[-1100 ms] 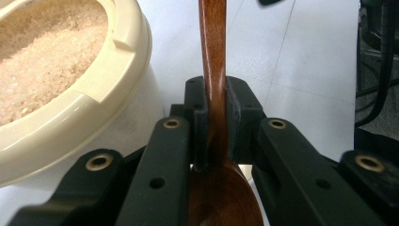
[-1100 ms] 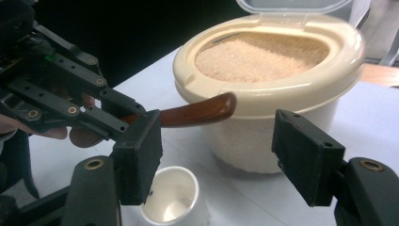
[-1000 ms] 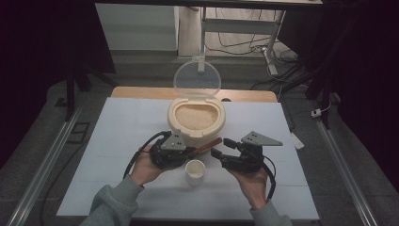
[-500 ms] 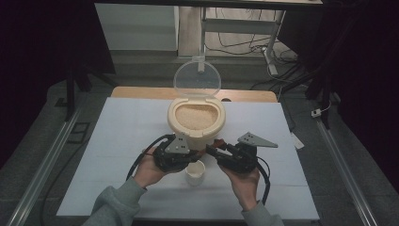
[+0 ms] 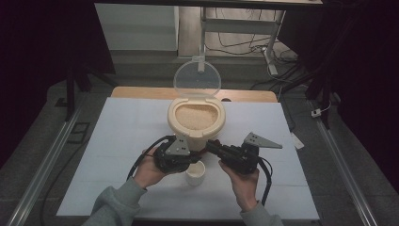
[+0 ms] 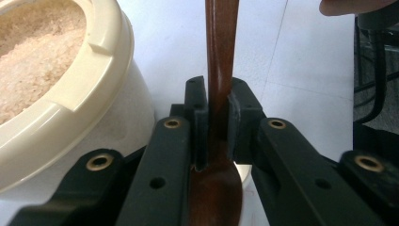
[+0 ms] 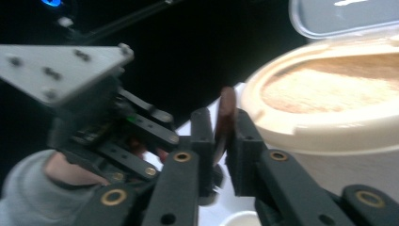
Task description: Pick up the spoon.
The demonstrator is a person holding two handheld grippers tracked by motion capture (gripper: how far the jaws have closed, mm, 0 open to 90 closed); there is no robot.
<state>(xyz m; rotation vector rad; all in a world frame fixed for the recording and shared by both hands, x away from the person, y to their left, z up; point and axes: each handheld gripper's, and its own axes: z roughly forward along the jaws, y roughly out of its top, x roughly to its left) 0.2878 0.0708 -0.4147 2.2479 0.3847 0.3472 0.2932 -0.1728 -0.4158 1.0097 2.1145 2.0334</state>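
A brown wooden spoon (image 6: 220,56) is pinched at its neck by my left gripper (image 6: 217,101), its bowl lying low between the jaws. My right gripper (image 7: 225,127) has just been closing and is now shut on the far end of the spoon's handle (image 7: 227,113). In the high view the left gripper (image 5: 194,154) and the right gripper (image 5: 210,147) meet tip to tip just in front of a cream container (image 5: 175,123) of rice, whose clear lid (image 5: 197,79) stands open. A small white cup (image 5: 195,173) sits under them.
The white table mat (image 5: 117,141) spreads wide on both sides of the hands. A wooden board edge (image 5: 141,92) lies behind the container. Metal rails (image 5: 336,155) run along the table's sides, and cables trail from both grippers.
The right gripper's jaws, wide apart a second ago, have come together on the spoon's handle. Both hands have stayed almost in place and the left grip is unchanged.
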